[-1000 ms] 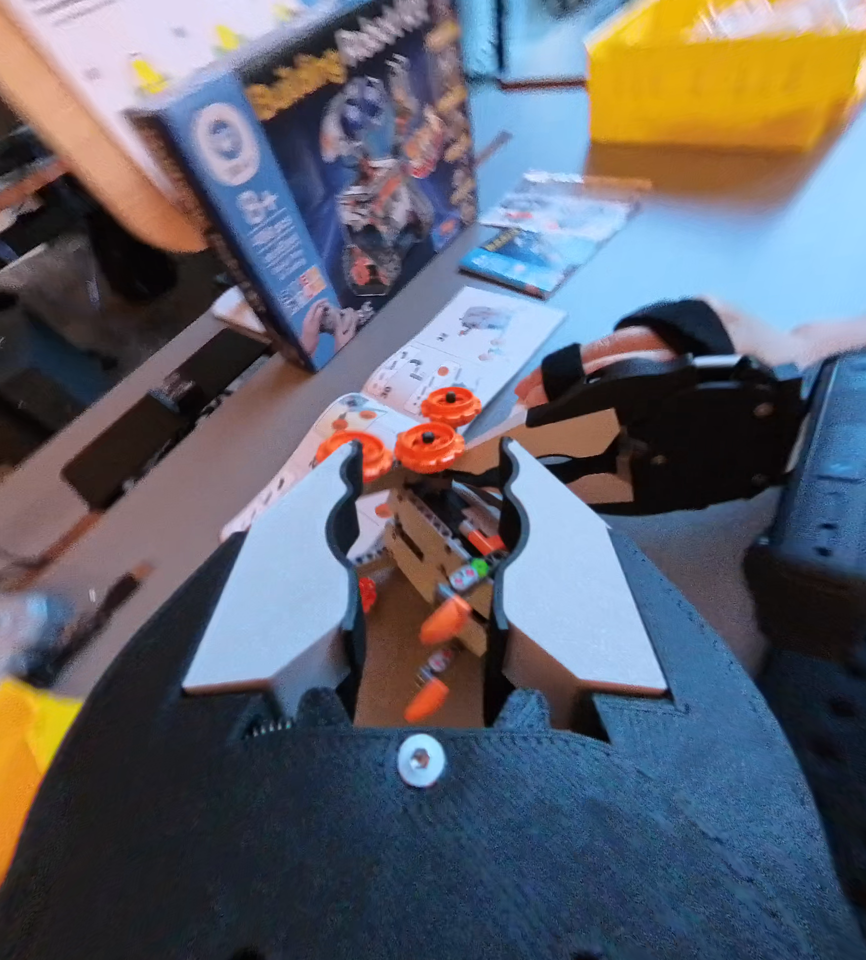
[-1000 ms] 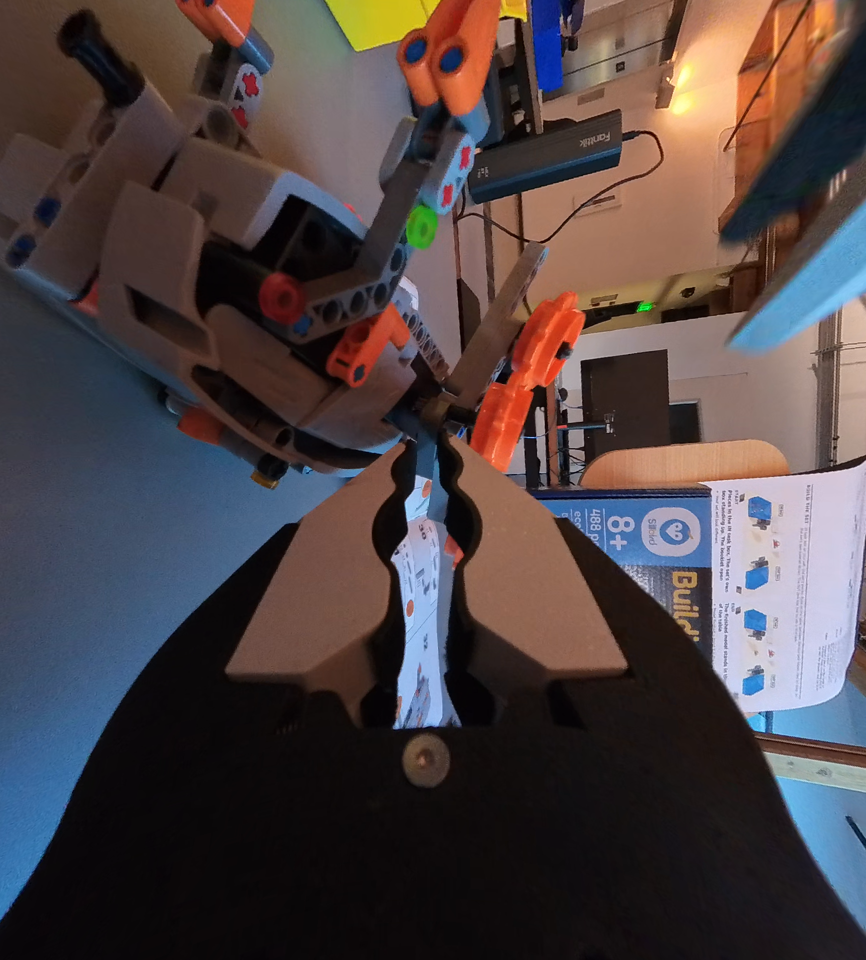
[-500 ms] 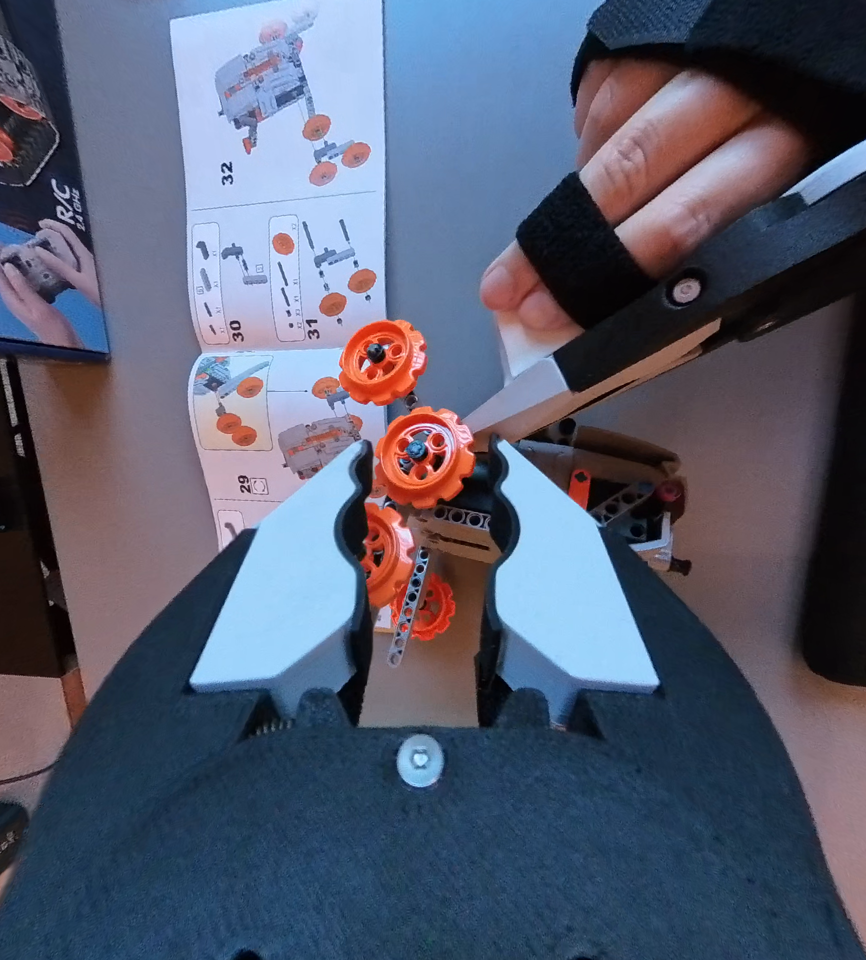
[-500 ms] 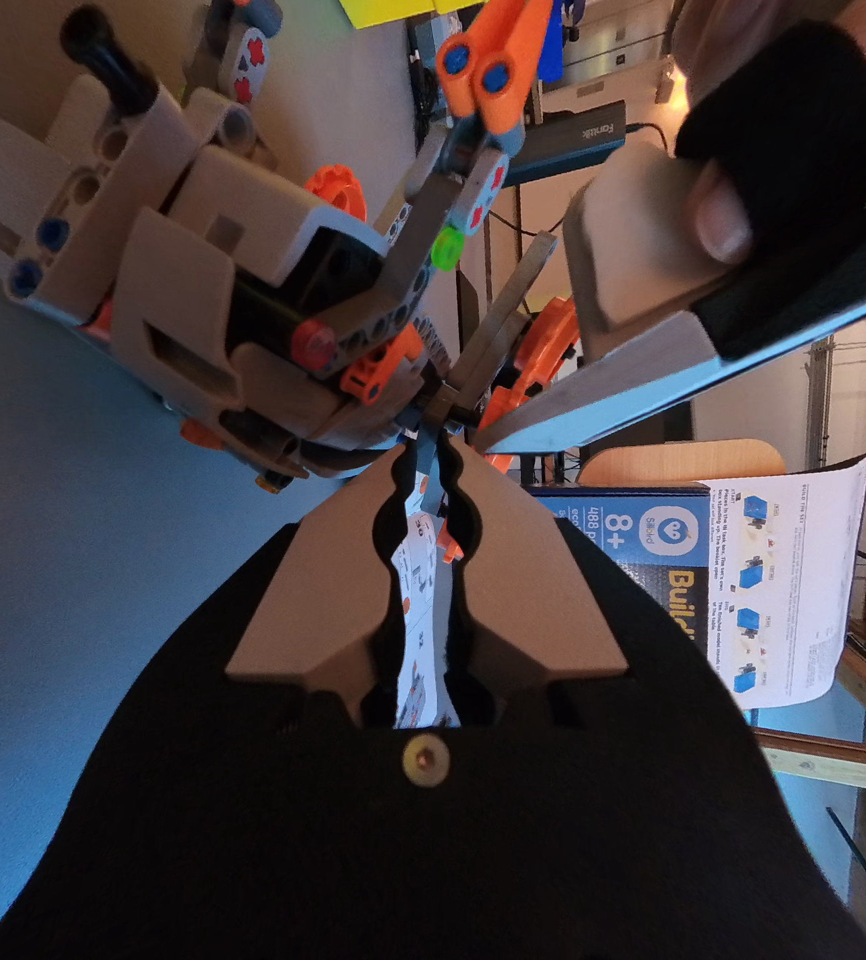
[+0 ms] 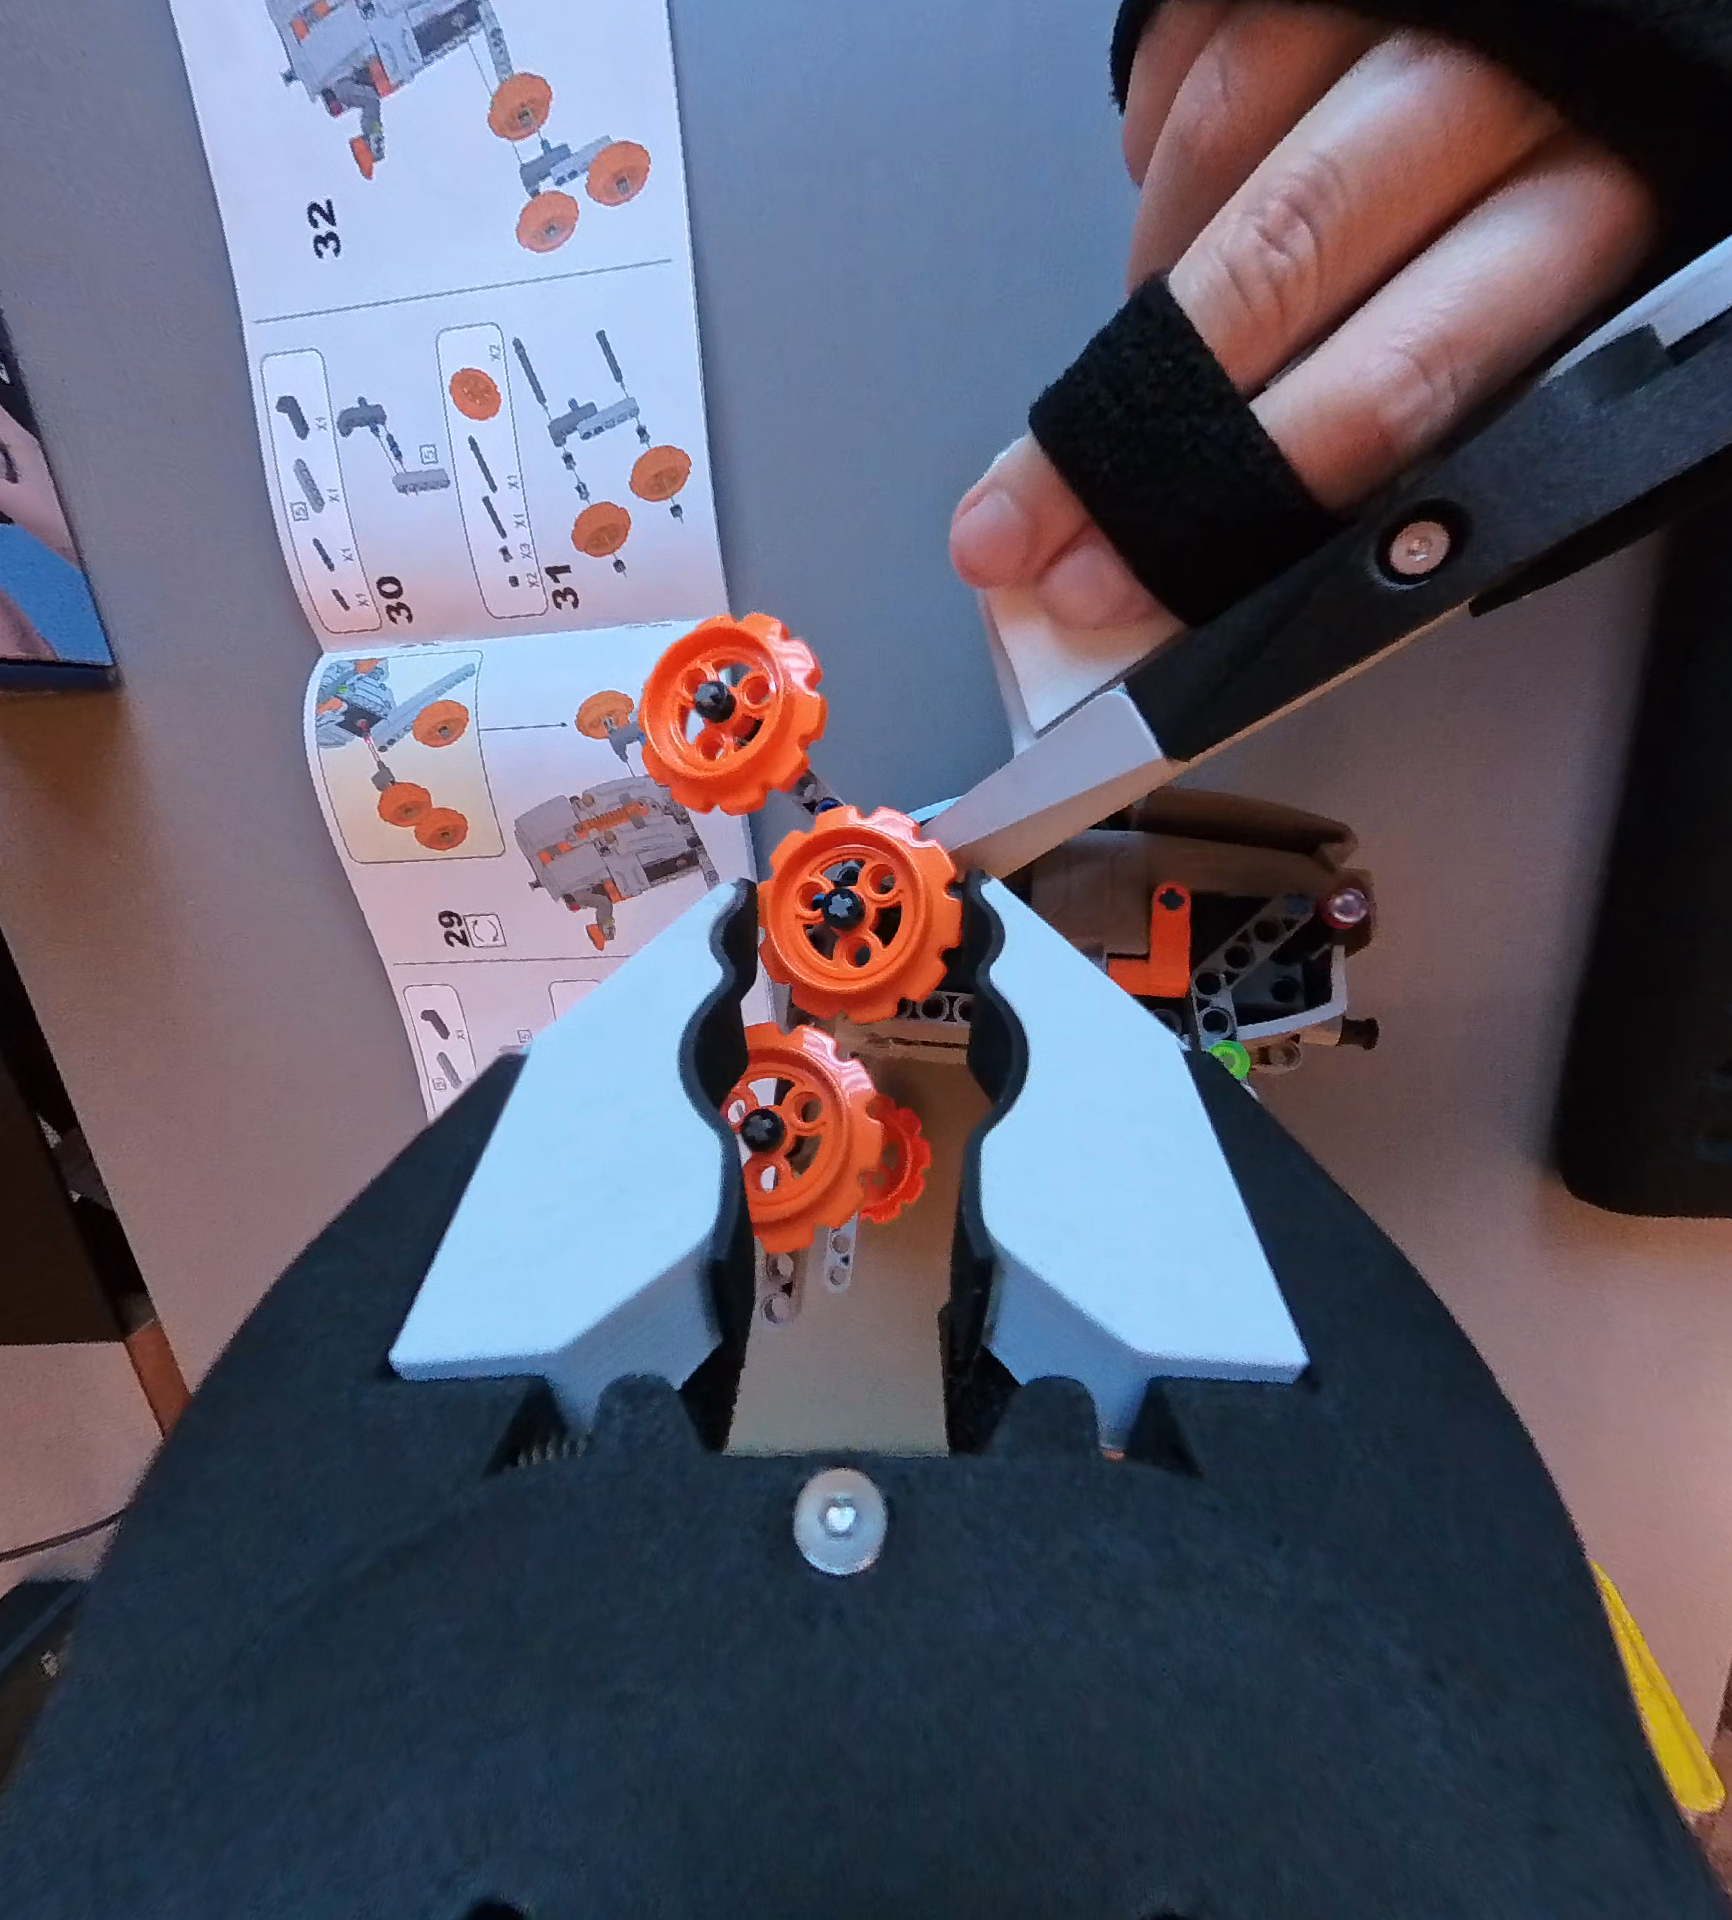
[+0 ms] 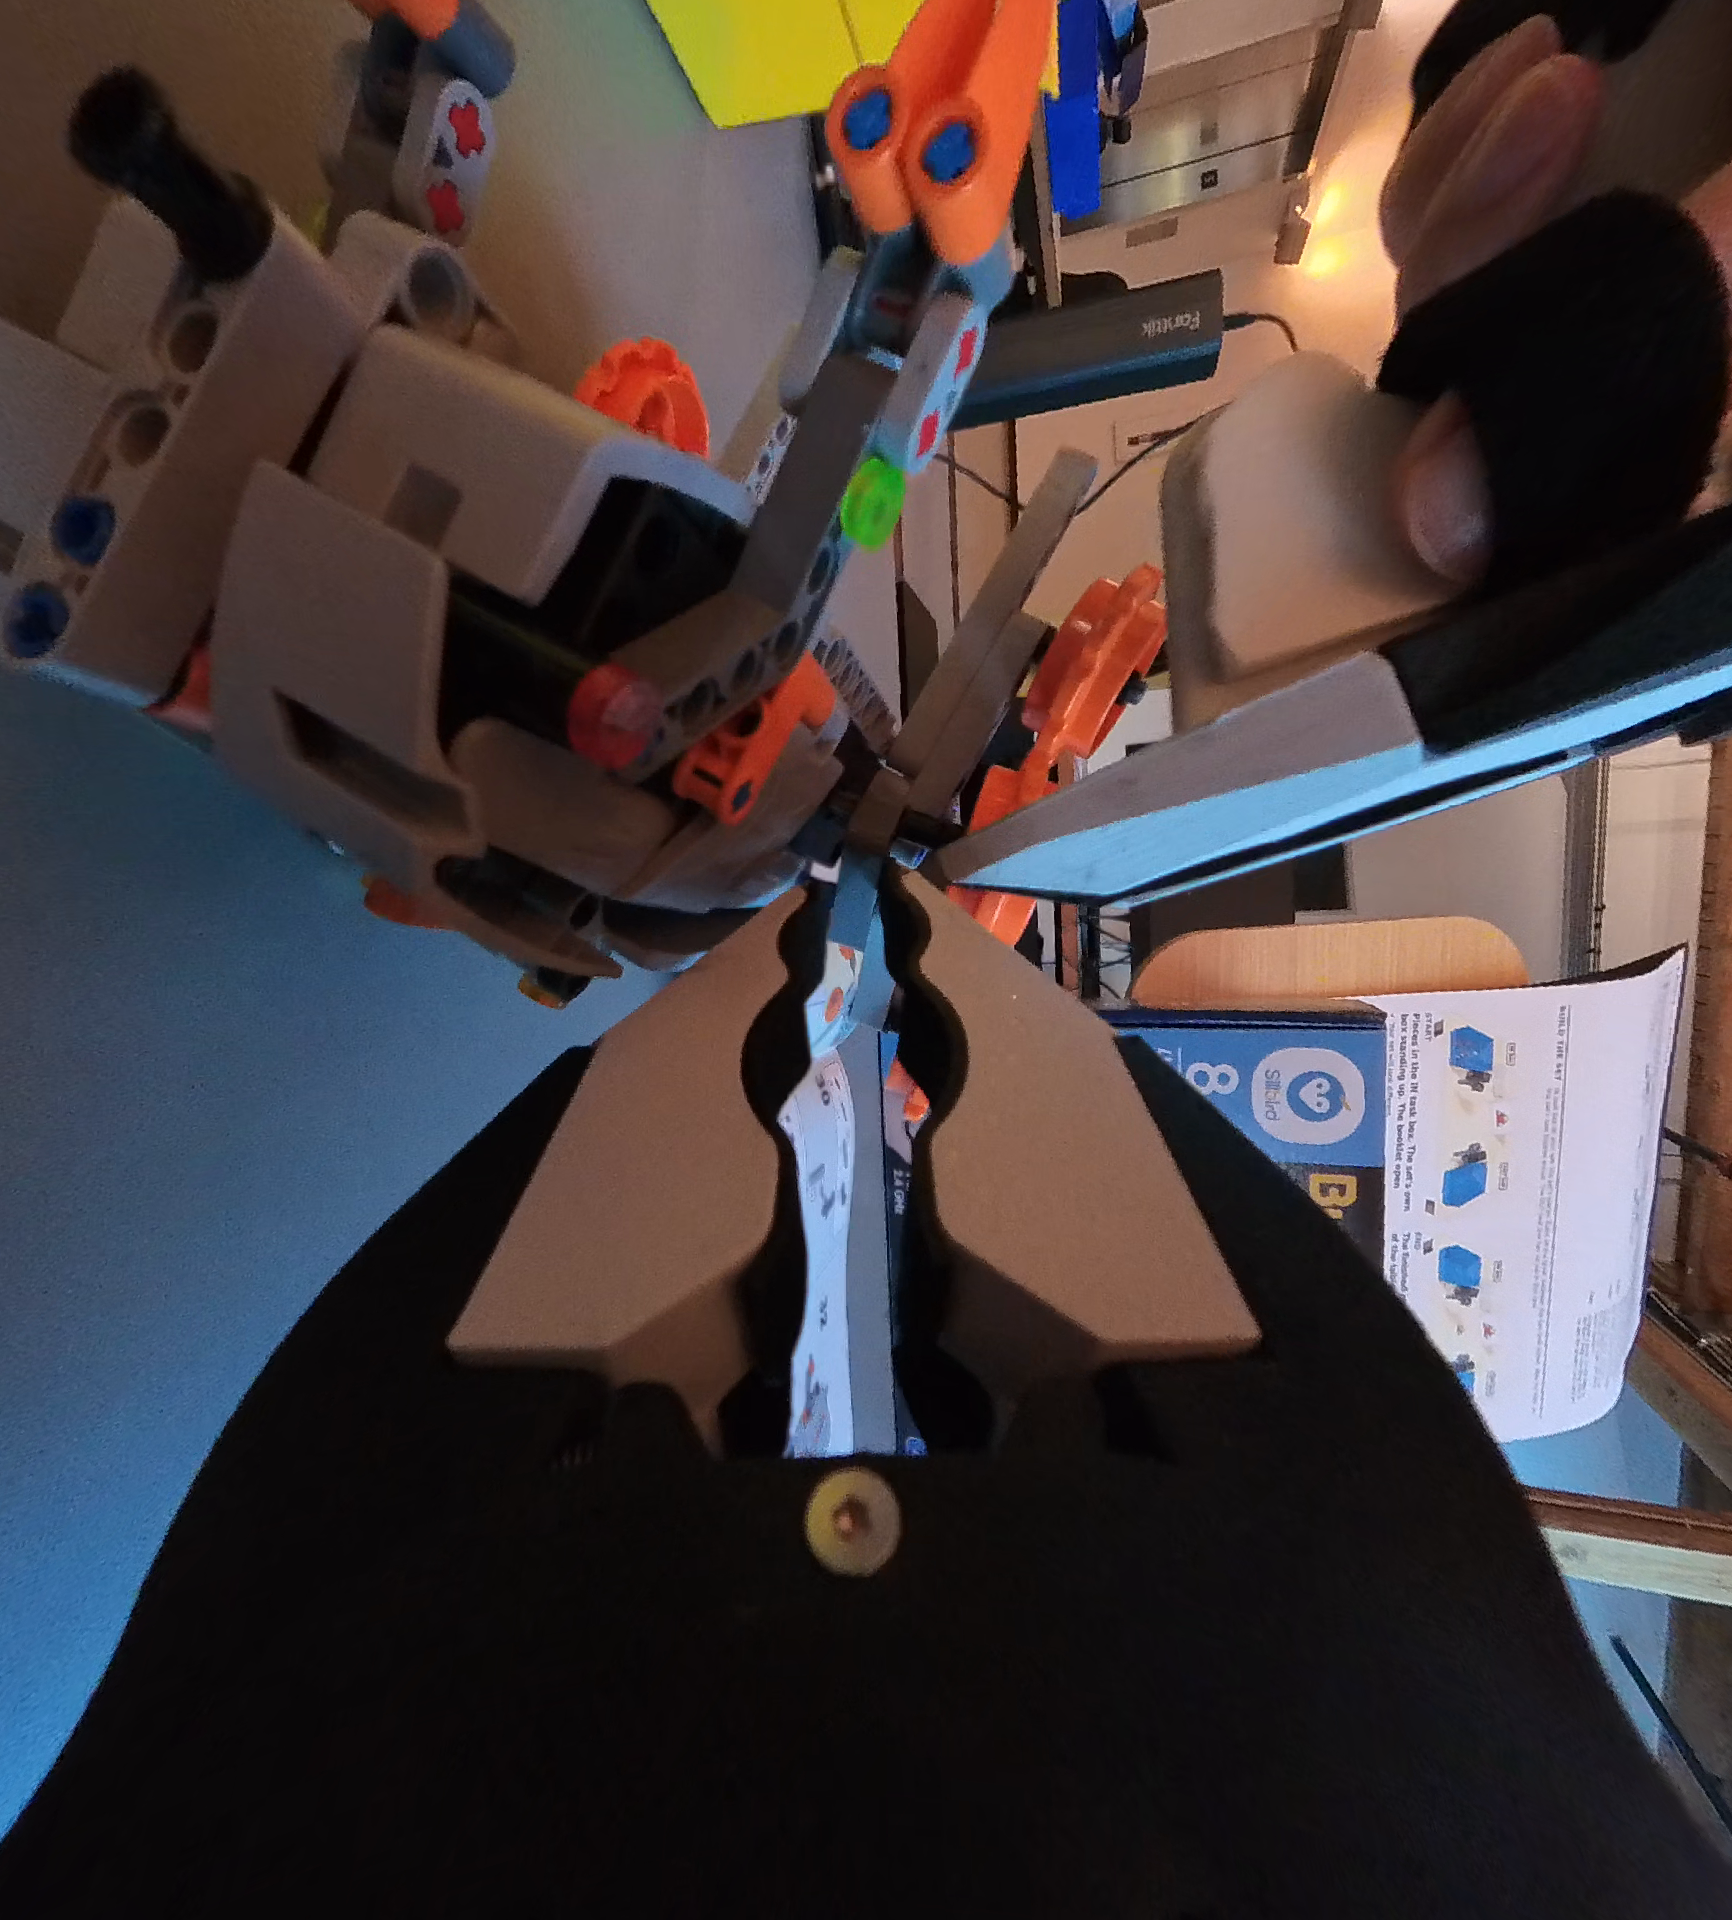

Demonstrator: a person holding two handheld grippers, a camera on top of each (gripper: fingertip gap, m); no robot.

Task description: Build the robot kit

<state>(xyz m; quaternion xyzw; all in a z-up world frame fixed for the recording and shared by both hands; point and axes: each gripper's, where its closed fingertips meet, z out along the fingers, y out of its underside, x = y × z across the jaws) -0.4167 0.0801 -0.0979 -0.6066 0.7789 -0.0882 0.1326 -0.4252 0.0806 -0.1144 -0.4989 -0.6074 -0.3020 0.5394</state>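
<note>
A grey toy-brick vehicle model (image 6: 374,623) with several orange wheels is held up over the table. My left gripper (image 5: 857,899) looks straight down and is shut on one orange wheel (image 5: 857,914) at its fingertips. A second wheel (image 5: 732,712) sticks out beyond, and a third (image 5: 800,1138) sits between the fingers. My right gripper (image 6: 862,894) is shut on a thin grey beam (image 6: 867,935) at the model's corner. Its finger (image 5: 1049,790) comes in from the upper right and touches the same wheel cluster. The left gripper's finger (image 6: 1205,800) crosses the right wrist view.
An open instruction booklet (image 5: 488,416) lies on the grey table (image 5: 893,312) under the wheels. A blue toy box (image 6: 1257,1091) with a printed sheet (image 6: 1527,1195) stands beyond it. A yellow bin (image 6: 789,52) is farther off. A black object (image 5: 1724,935) is on the right. Both grippers' tips are close together, under 4 cm apart. The black object (image 5: 1724,935) is about equally far from each gripper, around 20 centimetres.
My left gripper swung from looking along the table to looking straight down, and its fingers narrowed onto the orange wheel. My right gripper stayed shut on the beam. The left finger entered the right view.
</note>
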